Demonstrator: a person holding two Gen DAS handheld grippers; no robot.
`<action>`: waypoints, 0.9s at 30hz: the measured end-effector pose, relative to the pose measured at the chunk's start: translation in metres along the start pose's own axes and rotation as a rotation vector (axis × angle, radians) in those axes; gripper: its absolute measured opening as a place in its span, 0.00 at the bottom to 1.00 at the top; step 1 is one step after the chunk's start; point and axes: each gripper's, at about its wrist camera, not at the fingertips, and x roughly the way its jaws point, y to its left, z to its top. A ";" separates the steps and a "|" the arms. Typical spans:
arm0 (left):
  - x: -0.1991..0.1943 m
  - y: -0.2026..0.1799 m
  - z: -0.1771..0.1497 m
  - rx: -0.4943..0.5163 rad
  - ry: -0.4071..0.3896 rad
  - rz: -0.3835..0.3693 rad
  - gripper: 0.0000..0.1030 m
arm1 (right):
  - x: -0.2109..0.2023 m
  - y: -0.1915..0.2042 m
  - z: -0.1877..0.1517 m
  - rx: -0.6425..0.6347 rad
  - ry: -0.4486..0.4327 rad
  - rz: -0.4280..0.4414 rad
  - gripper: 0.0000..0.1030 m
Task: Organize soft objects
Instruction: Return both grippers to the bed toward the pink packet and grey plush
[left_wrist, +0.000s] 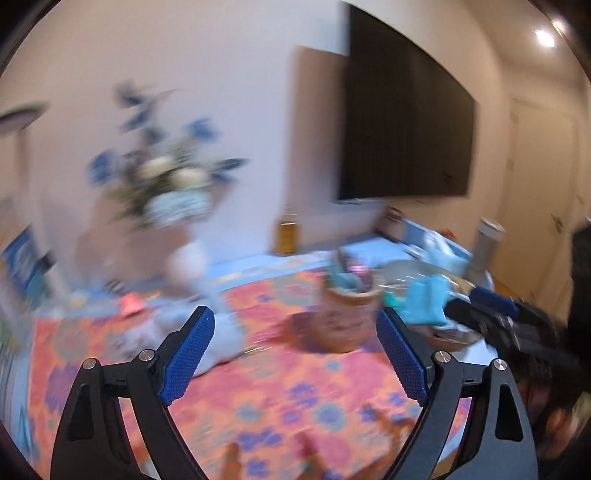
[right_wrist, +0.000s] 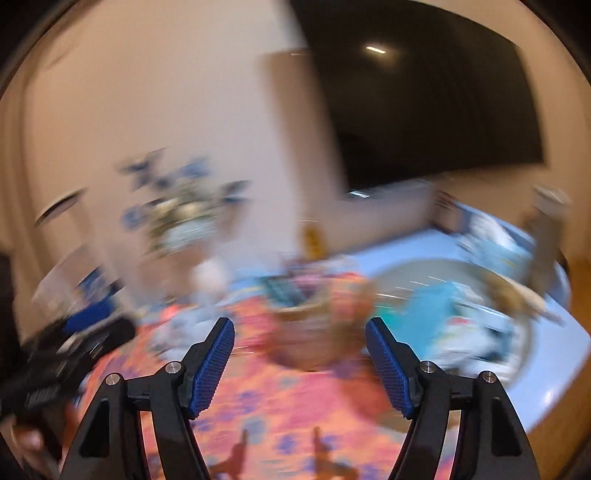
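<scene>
Soft things lie ahead of both claws on the desk (left_wrist: 388, 243), most of it covered by an orange flowered cloth (left_wrist: 280, 387). Both views are blurred. A grey cloth (left_wrist: 221, 332) rests on the flowered cloth just beyond the left claw's (left_wrist: 295, 354) left finger. A basket (left_wrist: 347, 314) stands ahead between its fingers, with teal and pink pieces heaped inside. A teal cloth (left_wrist: 424, 299) sits right of the basket, past the right finger, on a round tray (right_wrist: 406, 269). The left claw stands wide open, nothing between its blue pads. The right claw (right_wrist: 300, 365) is open too and empty, the basket (right_wrist: 314, 332) straight ahead of it. A vase of blue and white flowers (left_wrist: 173, 177) stands far ahead to the left; a dark screen (left_wrist: 406, 129) hangs on the wall.
</scene>
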 end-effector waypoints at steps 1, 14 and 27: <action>-0.004 0.022 -0.006 -0.053 0.004 0.034 0.95 | 0.002 0.019 -0.006 -0.041 -0.014 0.027 0.70; 0.057 0.171 -0.111 -0.255 0.186 0.305 0.96 | 0.147 0.121 -0.071 -0.119 0.193 0.021 0.92; 0.087 0.193 -0.136 -0.368 0.357 0.252 0.99 | 0.186 0.126 -0.102 -0.237 0.219 -0.118 1.00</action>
